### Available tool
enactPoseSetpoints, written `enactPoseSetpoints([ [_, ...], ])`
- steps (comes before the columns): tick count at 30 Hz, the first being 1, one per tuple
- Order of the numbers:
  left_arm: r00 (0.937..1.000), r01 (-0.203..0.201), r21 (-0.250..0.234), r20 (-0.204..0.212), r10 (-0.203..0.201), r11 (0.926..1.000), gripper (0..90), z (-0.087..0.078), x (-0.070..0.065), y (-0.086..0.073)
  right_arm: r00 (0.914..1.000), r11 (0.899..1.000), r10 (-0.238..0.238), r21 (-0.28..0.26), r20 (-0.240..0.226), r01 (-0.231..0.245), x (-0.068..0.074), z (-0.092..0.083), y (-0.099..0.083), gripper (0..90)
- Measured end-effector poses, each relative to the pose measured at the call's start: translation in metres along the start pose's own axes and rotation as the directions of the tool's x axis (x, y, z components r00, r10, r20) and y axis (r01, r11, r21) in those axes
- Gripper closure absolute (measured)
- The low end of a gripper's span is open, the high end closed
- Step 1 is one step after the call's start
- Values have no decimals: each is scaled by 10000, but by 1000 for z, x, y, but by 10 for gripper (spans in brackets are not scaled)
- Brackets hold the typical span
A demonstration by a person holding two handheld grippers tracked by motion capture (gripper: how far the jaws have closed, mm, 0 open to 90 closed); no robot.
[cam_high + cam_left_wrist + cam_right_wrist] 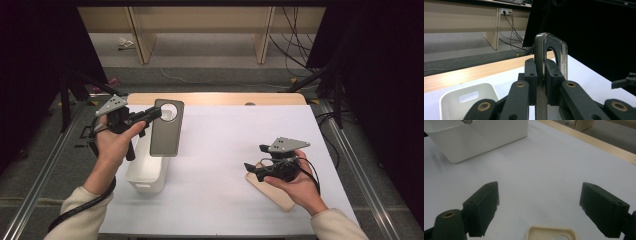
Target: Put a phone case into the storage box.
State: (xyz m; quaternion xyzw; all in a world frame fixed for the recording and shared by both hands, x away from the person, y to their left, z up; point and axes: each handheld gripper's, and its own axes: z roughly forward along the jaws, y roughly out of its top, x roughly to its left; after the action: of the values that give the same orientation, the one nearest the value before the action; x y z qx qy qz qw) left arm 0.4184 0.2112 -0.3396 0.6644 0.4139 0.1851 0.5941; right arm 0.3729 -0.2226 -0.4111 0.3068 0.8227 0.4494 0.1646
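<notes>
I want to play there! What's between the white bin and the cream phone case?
Nothing: between the white bin and the cream phone case lies bare white tabletop, seen in the high view.

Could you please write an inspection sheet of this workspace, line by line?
Surface: white sheet over a wooden table, no stains seen.
Job's things: dark phone case with a round camera hole, held above the white bin; beige phone case lying flat near the right hand.
Clutter: nothing seen on the sheet.
Grippers: left gripper shut on the dark phone case's edge; right gripper open, jaws wide apart just above the beige phone case, not touching it.
Cables: one black cable trails from the left gripper; loose wires on the floor behind.
Surroundings: wooden furniture legs, black curtains on both sides.
</notes>
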Motion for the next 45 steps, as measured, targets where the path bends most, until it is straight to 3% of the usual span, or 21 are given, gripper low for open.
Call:
enactPoseSetpoints([
  [19, 9999, 19, -70, -160, -20, 10000, 814, 2, 27, 14, 9999, 9999, 102, -31, 56, -102, -2, 0, -1, 169],
  [33, 9986, -394, 13, -350, 394, 9992, 814, 6, 41, 19, 9999, 9999, 116, -27, 59, -116, -2, 0, -1, 170],
  [45, 9982, -140, 165, -573, 149, 9998, 813, 11, 57, 17, 9999, 9999, 126, -31, 62, -126, -2, 0, -1, 169],
])
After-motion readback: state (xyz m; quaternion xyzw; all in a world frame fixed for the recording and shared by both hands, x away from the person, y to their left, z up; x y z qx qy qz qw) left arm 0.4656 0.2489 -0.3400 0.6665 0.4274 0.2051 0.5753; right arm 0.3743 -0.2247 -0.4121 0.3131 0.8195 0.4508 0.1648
